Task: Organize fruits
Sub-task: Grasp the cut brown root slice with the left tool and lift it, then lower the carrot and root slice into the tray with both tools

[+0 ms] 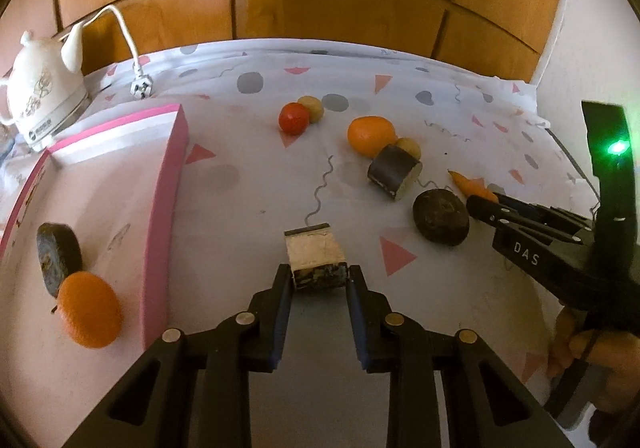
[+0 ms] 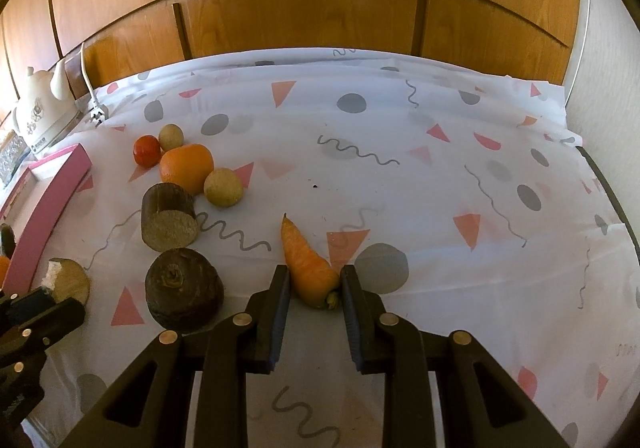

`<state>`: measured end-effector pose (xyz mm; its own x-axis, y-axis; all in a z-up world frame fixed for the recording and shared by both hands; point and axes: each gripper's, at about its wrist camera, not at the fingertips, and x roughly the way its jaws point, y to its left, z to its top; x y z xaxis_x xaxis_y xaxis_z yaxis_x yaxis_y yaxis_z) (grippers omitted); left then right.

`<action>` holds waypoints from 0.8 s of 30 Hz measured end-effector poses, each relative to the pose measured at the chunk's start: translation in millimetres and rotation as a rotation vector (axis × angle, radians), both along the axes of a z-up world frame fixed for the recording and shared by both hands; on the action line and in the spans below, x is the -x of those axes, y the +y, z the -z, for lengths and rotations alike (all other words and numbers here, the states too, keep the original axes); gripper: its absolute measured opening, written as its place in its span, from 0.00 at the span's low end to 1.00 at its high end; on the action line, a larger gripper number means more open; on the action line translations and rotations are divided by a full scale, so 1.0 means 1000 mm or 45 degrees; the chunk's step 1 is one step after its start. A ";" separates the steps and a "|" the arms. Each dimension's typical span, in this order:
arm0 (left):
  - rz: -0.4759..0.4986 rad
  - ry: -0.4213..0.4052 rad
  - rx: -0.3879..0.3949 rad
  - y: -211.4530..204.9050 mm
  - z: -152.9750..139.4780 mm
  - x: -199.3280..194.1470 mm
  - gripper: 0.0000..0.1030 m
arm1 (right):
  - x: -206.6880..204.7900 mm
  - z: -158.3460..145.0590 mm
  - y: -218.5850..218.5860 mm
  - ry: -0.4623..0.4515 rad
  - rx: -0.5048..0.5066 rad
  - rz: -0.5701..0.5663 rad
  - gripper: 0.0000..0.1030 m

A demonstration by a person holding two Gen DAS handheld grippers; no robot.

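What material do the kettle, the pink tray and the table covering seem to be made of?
The kettle looks like glazed ceramic: white, glossy, with a printed pattern; white plastic is also possible. The pink tray seems to be painted board or foam: matte, with thick flat walls and sharp edges. The table covering looks like thin plastic sheet or light fabric: it wrinkles at the far edge and has a slight sheen.

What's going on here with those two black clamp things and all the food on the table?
A person is sorting produce into a pink box with two handheld grippers. The left gripper has its fingers on either side of a cut dark-skinned chunk; the right gripper brackets a carrot. An orange and a dark slice already sit in the box. A tomato, another orange and more pieces wait on the tablecloth.
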<state>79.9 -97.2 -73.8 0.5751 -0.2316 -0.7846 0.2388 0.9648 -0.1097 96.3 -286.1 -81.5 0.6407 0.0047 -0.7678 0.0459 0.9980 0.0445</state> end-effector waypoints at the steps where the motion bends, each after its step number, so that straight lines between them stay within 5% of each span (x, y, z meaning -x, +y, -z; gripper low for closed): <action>1: -0.001 -0.006 0.007 0.002 -0.002 0.001 0.26 | 0.000 0.000 0.000 0.000 0.002 0.000 0.25; 12: -0.010 -0.099 0.031 0.020 -0.035 0.021 0.26 | 0.003 -0.002 0.001 0.002 0.010 0.014 0.24; 24: -0.236 -0.141 0.093 0.095 -0.057 0.032 0.26 | 0.026 -0.044 0.013 -0.096 -0.052 -0.013 0.24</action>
